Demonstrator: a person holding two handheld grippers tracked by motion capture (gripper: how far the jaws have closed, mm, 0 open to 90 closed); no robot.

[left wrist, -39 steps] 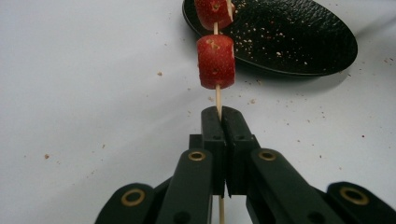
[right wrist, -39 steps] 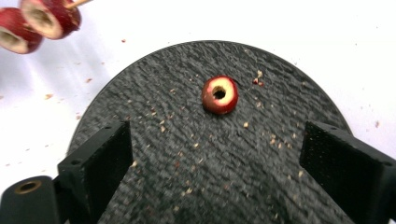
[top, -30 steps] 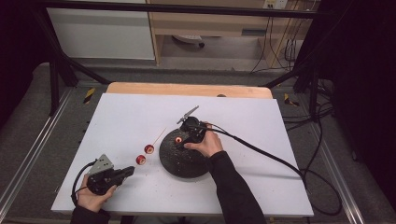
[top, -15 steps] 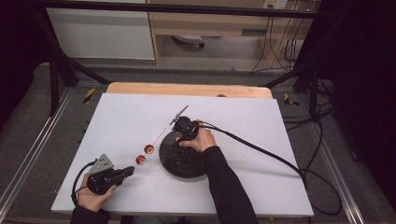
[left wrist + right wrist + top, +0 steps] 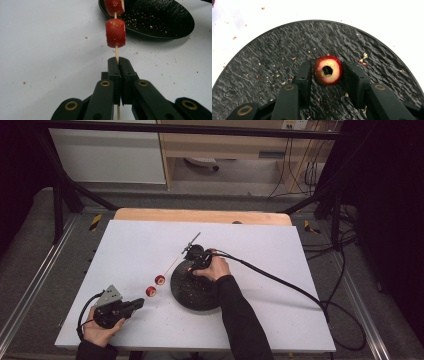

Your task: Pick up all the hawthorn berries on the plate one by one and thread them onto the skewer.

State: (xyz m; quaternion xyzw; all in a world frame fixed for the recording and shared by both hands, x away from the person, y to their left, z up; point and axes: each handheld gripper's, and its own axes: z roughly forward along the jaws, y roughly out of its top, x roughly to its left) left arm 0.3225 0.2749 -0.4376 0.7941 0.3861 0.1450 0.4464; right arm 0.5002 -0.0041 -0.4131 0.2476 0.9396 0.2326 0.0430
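Skewering fruit, one gripper on the stick and one on a slice.

The left gripper point(image 5: 117, 65) was clamped tight on the skewer point(image 5: 116, 51), which already carried two red pieces point(image 5: 115, 33) and pointed toward the plate point(image 5: 162, 20). The right gripper point(image 5: 327, 72) sat over that black plate point(image 5: 262, 57), its jaws grasping a cored apple slice point(image 5: 327, 70) just above the crumb-speckled surface.

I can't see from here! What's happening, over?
Left gripper shut on skewer with two fruit pieces. Right gripper clamps cored piece over black plate. Nothing blocking.
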